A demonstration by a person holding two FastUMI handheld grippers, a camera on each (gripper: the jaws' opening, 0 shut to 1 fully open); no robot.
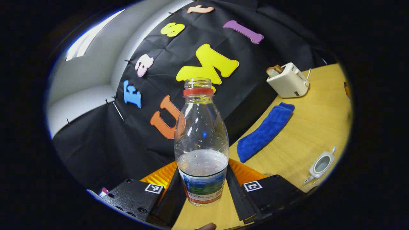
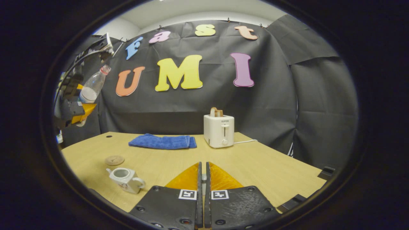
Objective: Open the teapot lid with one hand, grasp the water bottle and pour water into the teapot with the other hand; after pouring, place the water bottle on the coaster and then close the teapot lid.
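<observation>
Left gripper view: our left gripper clamps bottle aloft; right gripper closed, lid unseen; teapot open.

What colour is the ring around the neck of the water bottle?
Red: the ring on the water bottle shows best in the left gripper view.
</observation>
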